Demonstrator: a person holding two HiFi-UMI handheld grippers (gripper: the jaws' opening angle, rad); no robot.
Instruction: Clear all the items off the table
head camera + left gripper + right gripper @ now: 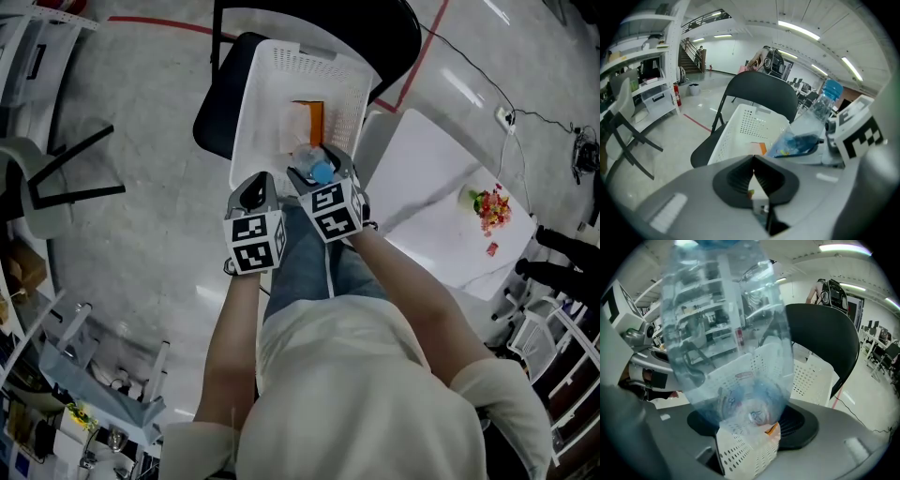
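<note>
Your clear water bottle (726,329) sits clamped by its lower end in your right gripper (749,423), over the near end of the white basket (272,84) on the black chair (214,122), while your left gripper (753,183) alongside has its jaws pressed together, empty.

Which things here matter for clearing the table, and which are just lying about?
Job: bottle, held by right tool; basket; table; colourful bundle and red scrap on it.
Lying about: chair under the basket; rack, lower left.

Bright ceiling tubes (799,30), fisheye-warped edges
</note>
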